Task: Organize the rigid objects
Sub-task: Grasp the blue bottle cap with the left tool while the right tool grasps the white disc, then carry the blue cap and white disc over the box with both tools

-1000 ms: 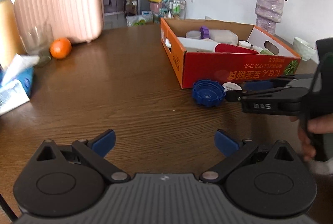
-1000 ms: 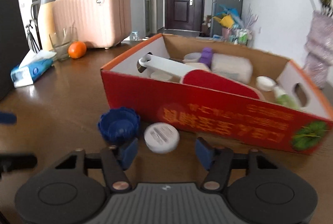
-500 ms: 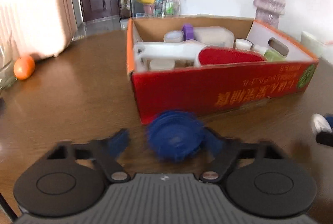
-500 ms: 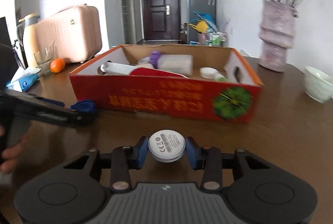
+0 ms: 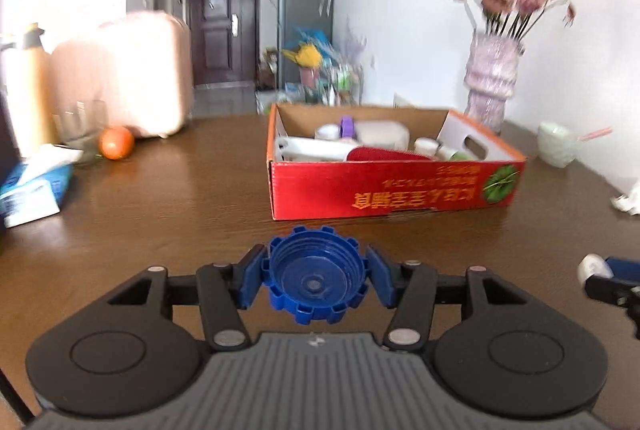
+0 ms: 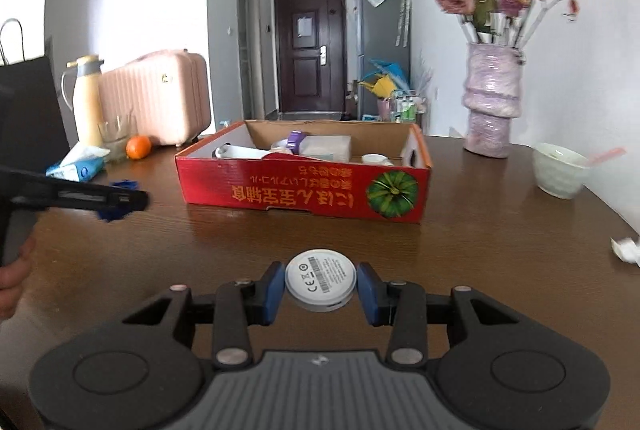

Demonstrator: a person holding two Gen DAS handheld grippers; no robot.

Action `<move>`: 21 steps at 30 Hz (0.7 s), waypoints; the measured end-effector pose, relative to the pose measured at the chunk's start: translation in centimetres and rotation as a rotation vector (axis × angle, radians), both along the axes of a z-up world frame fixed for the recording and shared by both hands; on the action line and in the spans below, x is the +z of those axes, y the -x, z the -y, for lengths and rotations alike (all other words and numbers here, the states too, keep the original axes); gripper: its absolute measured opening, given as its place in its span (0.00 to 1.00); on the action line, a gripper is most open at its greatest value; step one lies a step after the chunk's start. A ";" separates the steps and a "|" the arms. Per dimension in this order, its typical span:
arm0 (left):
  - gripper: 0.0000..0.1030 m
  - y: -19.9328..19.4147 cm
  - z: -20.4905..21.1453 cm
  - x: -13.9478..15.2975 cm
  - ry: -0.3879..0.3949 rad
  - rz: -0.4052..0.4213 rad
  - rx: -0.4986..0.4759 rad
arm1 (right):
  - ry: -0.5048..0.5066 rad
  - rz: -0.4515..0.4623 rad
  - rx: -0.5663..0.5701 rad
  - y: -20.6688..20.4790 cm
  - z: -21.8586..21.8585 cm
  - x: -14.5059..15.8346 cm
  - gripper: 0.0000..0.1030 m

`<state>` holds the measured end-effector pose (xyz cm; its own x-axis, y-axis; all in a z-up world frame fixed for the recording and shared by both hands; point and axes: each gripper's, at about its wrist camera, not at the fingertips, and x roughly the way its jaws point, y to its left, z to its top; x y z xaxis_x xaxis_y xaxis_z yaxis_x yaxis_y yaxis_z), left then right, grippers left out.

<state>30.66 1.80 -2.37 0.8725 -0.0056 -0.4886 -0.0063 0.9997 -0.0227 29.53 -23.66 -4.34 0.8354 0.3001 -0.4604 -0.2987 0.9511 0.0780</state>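
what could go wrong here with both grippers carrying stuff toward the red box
1. The blue cap is pinched only at its ribbed rim by the left gripper; it could slip or twist out.
2. The white disc is smooth and round, held by the right gripper at its edges, so it may pop free.
3. The red box is already crowded; dropped pieces could bounce off the items inside.

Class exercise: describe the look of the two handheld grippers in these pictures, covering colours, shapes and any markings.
Both the left gripper and right gripper look alike: black linkage arms with silver rivets, blue pads on the fingers, two round black housings and a ribbed grey body bearing a small logo. No sleeve shows.
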 end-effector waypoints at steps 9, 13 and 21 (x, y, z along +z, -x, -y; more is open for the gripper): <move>0.54 12.5 1.4 2.3 -0.019 0.136 0.025 | -0.049 0.134 -0.052 11.0 1.8 0.4 0.37; 0.54 16.7 1.8 2.9 -0.041 0.225 0.055 | -0.073 0.209 -0.063 15.0 1.9 0.7 0.37; 0.54 22.6 1.7 2.5 0.004 0.261 0.081 | -0.116 0.326 -0.064 20.1 1.8 1.8 0.37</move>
